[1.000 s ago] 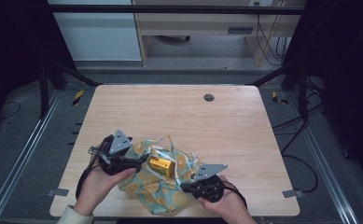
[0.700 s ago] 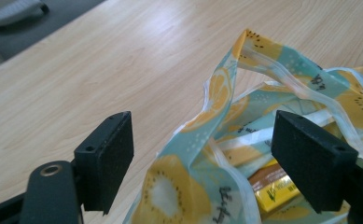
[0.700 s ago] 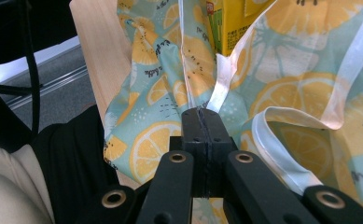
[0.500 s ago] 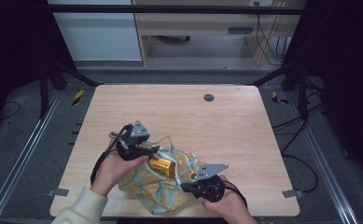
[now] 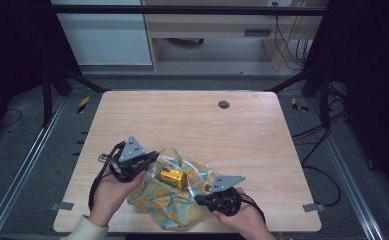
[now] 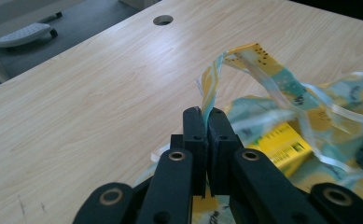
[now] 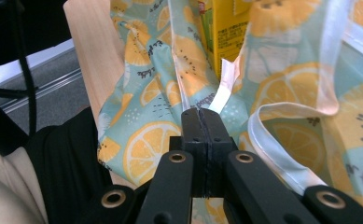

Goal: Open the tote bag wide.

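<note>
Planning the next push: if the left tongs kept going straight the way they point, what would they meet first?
Probably the bag edge they already pinch; past it, bare table, though depth is unclear.

A light wooden table [image 5: 192,125]; a round grommet [image 5: 224,104] near its far edge.

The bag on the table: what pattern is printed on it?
Orange and lemon slices on pale teal fabric bag, clearest in the right gripper view.
</note>
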Tool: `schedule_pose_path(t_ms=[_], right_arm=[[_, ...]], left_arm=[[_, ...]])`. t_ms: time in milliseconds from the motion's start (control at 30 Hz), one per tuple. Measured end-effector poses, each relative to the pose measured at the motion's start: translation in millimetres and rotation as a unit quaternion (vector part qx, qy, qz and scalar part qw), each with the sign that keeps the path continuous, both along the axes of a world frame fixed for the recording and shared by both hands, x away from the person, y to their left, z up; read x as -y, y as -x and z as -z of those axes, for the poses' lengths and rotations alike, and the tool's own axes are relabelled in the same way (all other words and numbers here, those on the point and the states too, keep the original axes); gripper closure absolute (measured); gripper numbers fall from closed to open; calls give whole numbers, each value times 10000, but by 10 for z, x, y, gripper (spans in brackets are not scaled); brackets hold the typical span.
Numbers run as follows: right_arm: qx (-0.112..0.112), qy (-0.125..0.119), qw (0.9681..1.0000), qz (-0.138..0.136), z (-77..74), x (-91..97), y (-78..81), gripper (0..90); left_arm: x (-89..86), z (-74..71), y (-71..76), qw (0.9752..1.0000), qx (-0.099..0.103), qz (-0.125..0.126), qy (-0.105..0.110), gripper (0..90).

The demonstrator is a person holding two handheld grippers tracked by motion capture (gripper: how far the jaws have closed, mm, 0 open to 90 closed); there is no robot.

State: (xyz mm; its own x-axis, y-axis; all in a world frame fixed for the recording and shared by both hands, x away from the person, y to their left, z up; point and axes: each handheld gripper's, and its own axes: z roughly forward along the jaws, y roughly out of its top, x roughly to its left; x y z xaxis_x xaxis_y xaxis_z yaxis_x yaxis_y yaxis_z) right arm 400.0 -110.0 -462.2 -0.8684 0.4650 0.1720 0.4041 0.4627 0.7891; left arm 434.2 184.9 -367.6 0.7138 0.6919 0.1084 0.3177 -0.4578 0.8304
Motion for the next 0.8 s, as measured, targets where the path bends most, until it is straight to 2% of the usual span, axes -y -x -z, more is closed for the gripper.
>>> schedule_pose_path(t_ms=[167,267,300,467,600,667,800], right_arm=[[30,-8,9999,100,7,11,-22,900],[25,-8,9999,164,16,23,-31,900],[36,-12,9999,165,23,24,-36,899],[42,5,9997,221,28,32,-44,897],[46,0,9997,254,23,49,-50,894],[70,-5,9997,250,23,52,-53,892],[95,-8,9996,275,24,62,-59,882]], left_arm=[[-114,91,217,9996,-69,238,161,889],[-164,197,336,9988,-164,425,180,892],[-185,277,395,9980,-231,538,219,893],[-209,434,460,9967,-322,718,179,895],[-237,566,480,9947,-482,894,174,896],[-239,628,487,9932,-594,1001,60,895],[-209,778,475,9904,-737,1095,-408,895]])
